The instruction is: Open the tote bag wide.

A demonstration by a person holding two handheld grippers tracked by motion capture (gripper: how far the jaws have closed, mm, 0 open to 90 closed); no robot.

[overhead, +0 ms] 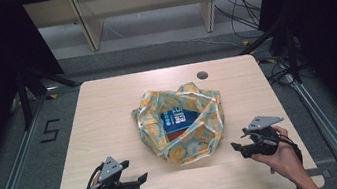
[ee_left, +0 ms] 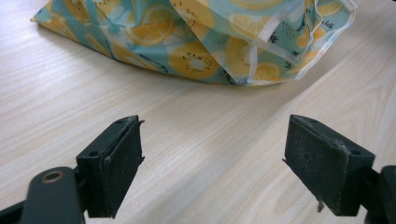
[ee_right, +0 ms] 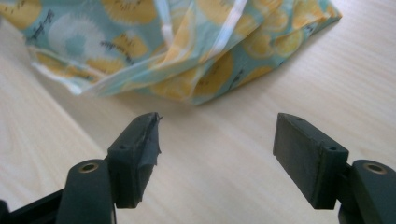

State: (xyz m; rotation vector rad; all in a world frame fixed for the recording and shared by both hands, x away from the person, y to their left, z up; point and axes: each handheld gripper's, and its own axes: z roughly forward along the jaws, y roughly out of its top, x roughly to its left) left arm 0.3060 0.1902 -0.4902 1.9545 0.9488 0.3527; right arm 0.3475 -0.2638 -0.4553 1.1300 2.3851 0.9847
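Risk of the thin fruit-print bag point(overhead: 181, 123) slipping or spilling its blue box point(overhead: 179, 119) if pinched singly, both left gripper point(overhead: 139, 180) and right gripper point(overhead: 235, 146) standing empty, jaws wide apart, on the table point(overhead: 108, 108).

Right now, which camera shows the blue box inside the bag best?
The high view: it looks down into the open bag and shows the blue box inside. Both gripper views look at the bag's patterned outside from table level, and the fabric hides the box.

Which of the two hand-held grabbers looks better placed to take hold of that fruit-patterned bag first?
Probably the right gripper: in the high view it sits nearer the bag, open and aimed at its corner. The left gripper, also open, is slightly farther away. It's a close call.
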